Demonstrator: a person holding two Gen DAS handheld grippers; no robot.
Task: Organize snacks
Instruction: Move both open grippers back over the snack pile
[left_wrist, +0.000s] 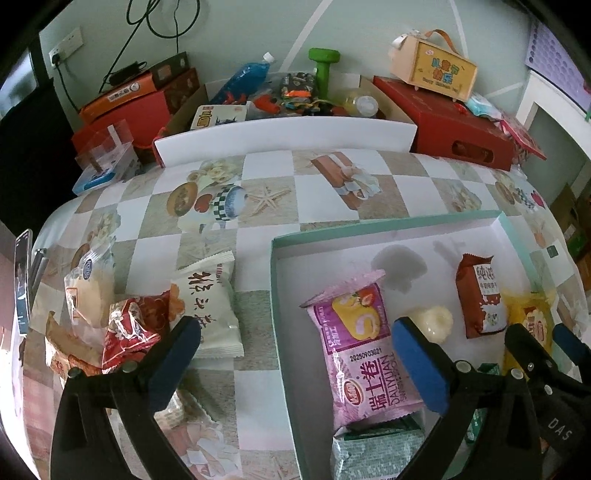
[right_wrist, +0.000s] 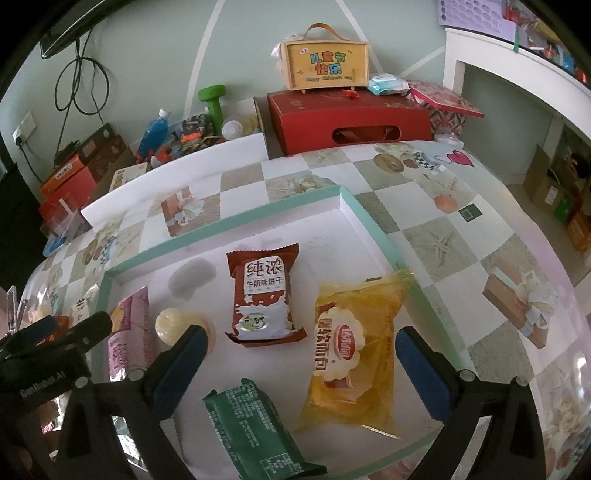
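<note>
A shallow white box with a teal rim (left_wrist: 275, 280) (right_wrist: 229, 221) lies on the table. In it are a pink Swiss-roll pack (left_wrist: 360, 343) (right_wrist: 127, 332), a round pale jelly cup (left_wrist: 434, 319) (right_wrist: 173, 325), a brown milk-biscuit pack (left_wrist: 480, 295) (right_wrist: 260, 295), a yellow bread pack (left_wrist: 528, 321) (right_wrist: 354, 347) and a green pack (left_wrist: 373, 450) (right_wrist: 251, 424). Left of the box lie a white pack (left_wrist: 210, 302), a red pack (left_wrist: 129, 328) and a clear cake pack (left_wrist: 92, 291). My left gripper (left_wrist: 295, 358) is open and empty above the box's left edge. My right gripper (right_wrist: 301, 365) is open and empty above the box.
A checkered tablecloth (left_wrist: 266, 173) covers the table. At the back stand a white-walled carton of clutter (left_wrist: 284, 136), red boxes (left_wrist: 450, 122) (right_wrist: 351, 118), a wooden carry box (right_wrist: 325, 66) and a green dumbbell (left_wrist: 323, 70). A phone (left_wrist: 22, 280) stands at the left.
</note>
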